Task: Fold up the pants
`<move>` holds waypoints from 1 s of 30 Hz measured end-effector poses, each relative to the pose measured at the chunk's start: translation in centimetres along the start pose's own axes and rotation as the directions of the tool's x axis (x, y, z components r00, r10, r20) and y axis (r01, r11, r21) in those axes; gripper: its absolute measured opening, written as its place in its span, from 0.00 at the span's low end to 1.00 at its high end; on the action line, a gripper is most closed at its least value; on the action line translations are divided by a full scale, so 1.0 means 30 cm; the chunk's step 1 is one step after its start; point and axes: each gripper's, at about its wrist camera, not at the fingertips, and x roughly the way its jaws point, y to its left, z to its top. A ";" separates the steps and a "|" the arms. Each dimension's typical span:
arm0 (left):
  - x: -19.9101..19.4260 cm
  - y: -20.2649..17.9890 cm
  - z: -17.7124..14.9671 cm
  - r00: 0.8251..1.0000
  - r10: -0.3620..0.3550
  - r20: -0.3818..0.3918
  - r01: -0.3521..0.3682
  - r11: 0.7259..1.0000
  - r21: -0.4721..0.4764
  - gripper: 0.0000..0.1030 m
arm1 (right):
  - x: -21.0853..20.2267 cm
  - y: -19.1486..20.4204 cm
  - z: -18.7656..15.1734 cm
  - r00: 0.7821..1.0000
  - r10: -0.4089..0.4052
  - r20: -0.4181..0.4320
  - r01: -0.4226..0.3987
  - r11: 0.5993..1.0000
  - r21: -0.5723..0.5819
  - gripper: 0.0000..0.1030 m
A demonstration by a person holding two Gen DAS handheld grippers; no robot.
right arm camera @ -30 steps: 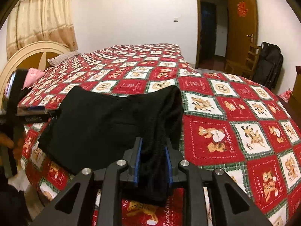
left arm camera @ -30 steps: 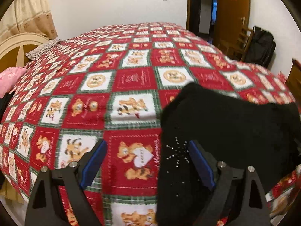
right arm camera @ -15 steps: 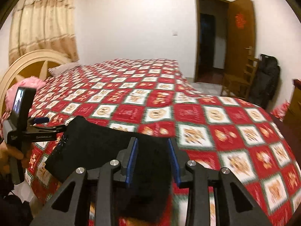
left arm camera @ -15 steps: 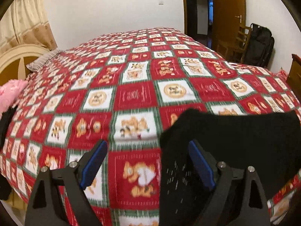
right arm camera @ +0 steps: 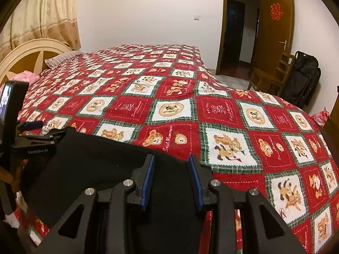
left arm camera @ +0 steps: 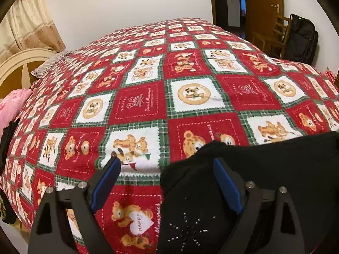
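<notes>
The black pants (left arm camera: pixel 264 169) lie folded on the near edge of the bed, with a small studded star pattern (left arm camera: pixel 186 230) at the left corner. My left gripper (left arm camera: pixel 167 180) is open above that left corner, its right finger over the cloth. In the right wrist view the pants (right arm camera: pixel 95 165) spread left across the quilt. My right gripper (right arm camera: pixel 171 173) is open over their right end, holding nothing. The left gripper (right arm camera: pixel 40 139) also shows at the pants' far left.
The bed has a red, white and green bear-patterned quilt (left arm camera: pixel 190 97). A pink pillow (left arm camera: pixel 10 105) and a cream headboard (right arm camera: pixel 27 53) are at the left. A wooden chair (right arm camera: pixel 273 76), a black bag (right arm camera: pixel 303 80) and an open door (right arm camera: pixel 273 25) stand at the right.
My right gripper has let go of the pants and opened, and the cloth now lies flat. Both grippers have lifted and pulled back a little.
</notes>
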 end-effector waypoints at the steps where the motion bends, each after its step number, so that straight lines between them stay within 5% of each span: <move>1: 0.001 0.003 -0.004 1.000 0.001 0.000 -0.001 1.000 -0.002 0.90 | -0.026 0.004 -0.004 1.000 0.003 0.022 -0.003 1.000 0.007 0.33; 5: 0.006 0.000 -0.008 1.000 0.002 0.002 -0.002 1.000 -0.008 0.91 | -0.162 0.062 -0.045 0.995 0.031 0.099 -0.025 0.998 -0.063 0.33; 10: 0.010 -0.003 -0.010 1.000 0.007 0.002 -0.007 1.000 -0.008 0.92 | -0.184 0.075 -0.141 1.000 0.012 -0.001 -0.012 0.995 -0.102 0.33; 13: 0.016 0.004 -0.011 1.000 -0.004 -0.007 0.004 1.000 -0.016 0.94 | -0.200 0.056 -0.189 1.000 0.000 0.012 0.001 0.996 -0.093 0.33; 22: -0.036 0.169 -0.021 0.984 -0.166 -0.056 0.161 0.983 -0.083 0.94 | -0.226 0.029 -0.177 0.999 0.014 -0.036 -0.017 0.995 -0.094 0.33; 27: -0.062 0.271 -0.126 0.972 -0.221 -0.083 0.200 0.958 -0.205 0.94 | -0.211 0.120 -0.045 0.977 0.213 0.003 -0.212 0.976 -0.038 0.32; 30: -0.053 0.253 -0.193 0.952 -0.284 -0.117 0.248 0.935 -0.251 0.94 | -0.099 0.244 0.032 0.934 0.356 -0.041 -0.357 0.933 -0.039 0.32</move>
